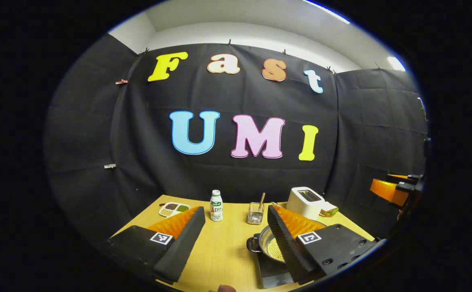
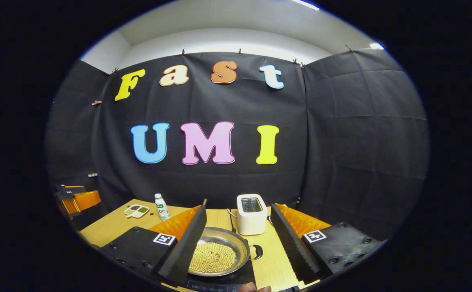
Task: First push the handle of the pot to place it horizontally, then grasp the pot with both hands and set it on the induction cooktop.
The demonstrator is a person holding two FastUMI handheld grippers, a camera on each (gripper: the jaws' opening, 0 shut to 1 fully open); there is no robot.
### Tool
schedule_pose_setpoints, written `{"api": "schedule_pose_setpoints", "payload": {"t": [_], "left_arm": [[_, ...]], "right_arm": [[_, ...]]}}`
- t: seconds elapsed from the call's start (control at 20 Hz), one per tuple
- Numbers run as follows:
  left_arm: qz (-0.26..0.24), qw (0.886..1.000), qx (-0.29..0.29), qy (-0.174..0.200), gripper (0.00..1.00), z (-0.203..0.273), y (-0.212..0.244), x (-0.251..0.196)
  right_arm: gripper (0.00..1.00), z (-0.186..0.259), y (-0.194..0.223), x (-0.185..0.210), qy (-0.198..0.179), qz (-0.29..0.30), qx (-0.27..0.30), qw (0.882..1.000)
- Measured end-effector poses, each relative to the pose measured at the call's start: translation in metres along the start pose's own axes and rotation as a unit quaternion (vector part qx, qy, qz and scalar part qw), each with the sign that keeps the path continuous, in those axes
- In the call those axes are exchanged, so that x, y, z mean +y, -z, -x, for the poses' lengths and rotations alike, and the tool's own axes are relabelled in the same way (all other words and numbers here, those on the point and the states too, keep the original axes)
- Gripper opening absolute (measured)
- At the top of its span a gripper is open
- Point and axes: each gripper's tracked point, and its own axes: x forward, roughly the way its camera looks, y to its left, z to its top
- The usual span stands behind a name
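Sitting on the induction cooktop (image 2: 219, 282), steel pot (image 2: 219, 251) of pale beans; both tongs (image 1: 232, 239) (image 2: 236, 243) wide, empty; wooden table (image 1: 224, 243), black-draped booth.

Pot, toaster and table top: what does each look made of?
Pot: looks like polished metal, likely stainless steel; silvery rim with glare, dark side handles.
Toaster: probably matte white plastic or painted metal; even, dull surface.
Table top: pale wood or wood-look laminate; faint grain, which one can't be told.
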Motion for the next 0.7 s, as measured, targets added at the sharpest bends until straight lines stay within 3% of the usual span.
{"api": "schedule_pose_setpoints", "payload": {"t": [0.35, 0.7], "left_arm": [[-0.013, 0.999, -0.033, -0.017, 0.96, 0.031, -0.014, 0.013], [-0.037, 0.998, -0.040, 0.006, 0.96, 0.039, -0.019, -0.006]], "right_arm": [[0.98, 0.023, -0.016, 0.010, 0.001, 0.003, -0.036, 0.999], [0.98, 0.027, -0.011, 0.009, 0.005, 0.000, -0.026, 1.000]]}}
